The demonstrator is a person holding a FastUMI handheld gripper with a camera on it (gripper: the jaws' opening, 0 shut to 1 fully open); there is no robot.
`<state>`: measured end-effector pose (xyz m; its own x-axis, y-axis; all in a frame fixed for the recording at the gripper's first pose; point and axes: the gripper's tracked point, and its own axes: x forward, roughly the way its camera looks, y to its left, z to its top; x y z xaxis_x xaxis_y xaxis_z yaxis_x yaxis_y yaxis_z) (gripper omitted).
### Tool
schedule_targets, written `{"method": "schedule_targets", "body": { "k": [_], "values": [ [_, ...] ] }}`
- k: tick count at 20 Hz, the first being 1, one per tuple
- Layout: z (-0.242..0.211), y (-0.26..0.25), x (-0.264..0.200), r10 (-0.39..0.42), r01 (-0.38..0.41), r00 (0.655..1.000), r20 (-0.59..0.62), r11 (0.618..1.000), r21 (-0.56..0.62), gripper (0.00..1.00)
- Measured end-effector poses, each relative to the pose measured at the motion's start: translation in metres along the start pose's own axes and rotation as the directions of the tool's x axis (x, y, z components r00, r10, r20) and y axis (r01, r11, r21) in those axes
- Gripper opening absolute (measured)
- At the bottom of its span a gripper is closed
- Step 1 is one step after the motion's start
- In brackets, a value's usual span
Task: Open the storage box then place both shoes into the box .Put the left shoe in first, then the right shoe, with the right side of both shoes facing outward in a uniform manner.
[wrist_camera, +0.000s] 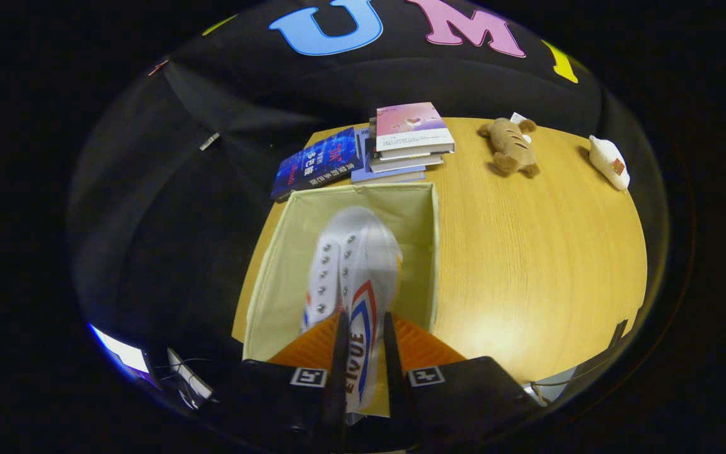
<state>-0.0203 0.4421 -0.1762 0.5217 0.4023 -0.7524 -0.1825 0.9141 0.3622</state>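
Observation:
A white canvas shoe (355,265) with metal eyelets and a red and blue stripe on its side hangs toe-forward over the open storage box (287,252). My gripper (363,328) is shut on the shoe's heel wall, one finger pressing each side. The box is a pale fabric cube with its top open, standing on the wooden table (527,252) just ahead of the fingers. The shoe covers most of the box's inside, so the floor of the box is largely hidden.
Beyond the box lies a stack of books (407,142) with a dark blue book (316,162) beside it. A brown plush toy (511,146) and a small white object (609,162) sit farther off on the table's far side.

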Motion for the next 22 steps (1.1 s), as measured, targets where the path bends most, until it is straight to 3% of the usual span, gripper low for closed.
{"method": "schedule_targets", "body": {
  "k": [1, 4, 5, 9, 17, 22],
  "values": [
    [0.010, 0.005, -0.006, 0.017, -0.017, 0.999, 0.032, 1.000, -0.005, 0.45],
    [0.027, 0.001, -0.025, 0.017, -0.008, 0.995, 0.101, 0.996, -0.094, 0.93],
    [0.032, -0.003, -0.033, 0.011, 0.005, 0.991, 0.130, 0.993, -0.120, 0.98],
    [0.058, -0.030, -0.071, -0.023, 0.068, 0.967, 0.255, 0.983, -0.168, 0.99],
    [0.111, -0.105, -0.150, -0.053, 0.127, 0.899, 0.435, 0.982, -0.141, 0.99],
    [0.156, -0.159, -0.214, -0.057, 0.160, 0.806, 0.589, 0.979, -0.125, 0.99]
  ]
}}
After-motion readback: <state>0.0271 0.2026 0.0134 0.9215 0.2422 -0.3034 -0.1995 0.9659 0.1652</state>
